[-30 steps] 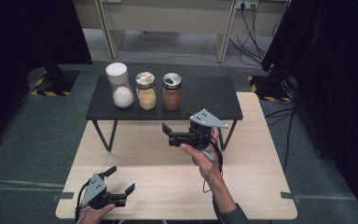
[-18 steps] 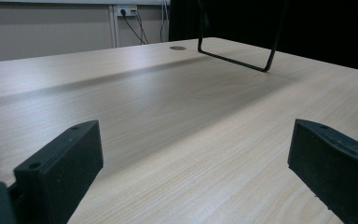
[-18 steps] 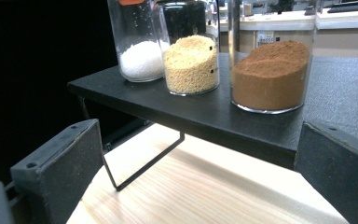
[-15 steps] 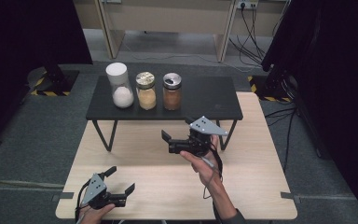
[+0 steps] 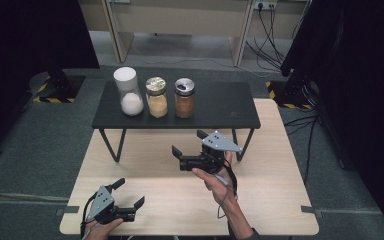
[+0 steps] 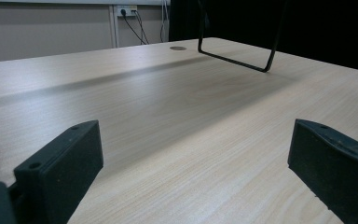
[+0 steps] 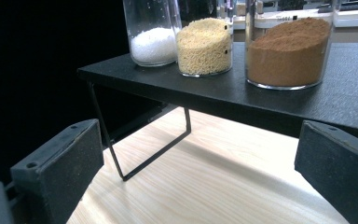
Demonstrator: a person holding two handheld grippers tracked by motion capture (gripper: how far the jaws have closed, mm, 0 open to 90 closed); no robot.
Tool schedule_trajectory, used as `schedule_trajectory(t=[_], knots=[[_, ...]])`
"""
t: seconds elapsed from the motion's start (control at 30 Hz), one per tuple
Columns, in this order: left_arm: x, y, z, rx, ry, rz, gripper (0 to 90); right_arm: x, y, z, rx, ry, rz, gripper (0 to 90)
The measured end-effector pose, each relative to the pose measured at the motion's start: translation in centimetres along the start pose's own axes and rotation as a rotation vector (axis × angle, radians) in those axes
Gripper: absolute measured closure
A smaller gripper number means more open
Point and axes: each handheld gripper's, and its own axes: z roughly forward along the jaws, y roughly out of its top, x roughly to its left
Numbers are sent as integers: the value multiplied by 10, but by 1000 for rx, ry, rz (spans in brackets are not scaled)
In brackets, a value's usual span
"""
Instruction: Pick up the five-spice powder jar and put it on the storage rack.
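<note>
Presently the right gripper (image 5: pixel 191 144) is hovering over the wooden table (image 5: pixel 280 200), in front of the near edge of the black shelf (image 5: pixel 220 107), with its jaws standing wide apart and holding nothing. Its own view is looking up past the shelf edge at three jars standing in a row on top: the jar of brown powder (image 7: pixel 289 49), the jar of yellow grains (image 7: pixel 204 44) and the jar of white powder (image 7: pixel 153 43). The jars are standing close together, the yellow one just beside each neighbour. The left gripper (image 5: pixel 125 197) is resting low at the near left corner of the table, jaws likewise spread and empty, facing bare wood and one wire leg of the shelf (image 6: pixel 235 51). Judged from the heading, the right gripper is making for the jar of brown powder, the nearest to it. Several risks are presenting themselves. The gripper is sitting below the shelf surface, so a straight advance is likely to drive a jaw into the shelf edge and shake the light wire-legged stand. The narrow gaps between jars are leaving little room for a jaw, so a wide entry is risking a knock to the yellow jar. A grip taken high on smooth glass is inviting a slip or a tilt, and spilt powder.
</note>
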Motion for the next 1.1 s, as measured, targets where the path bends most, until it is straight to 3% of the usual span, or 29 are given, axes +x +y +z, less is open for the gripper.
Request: schedule_trajectory(t=[1.1], knots=[[0, 0, -1, -1, 2, -3, 25, 10, -49, -2, 20, 28, 4, 13]])
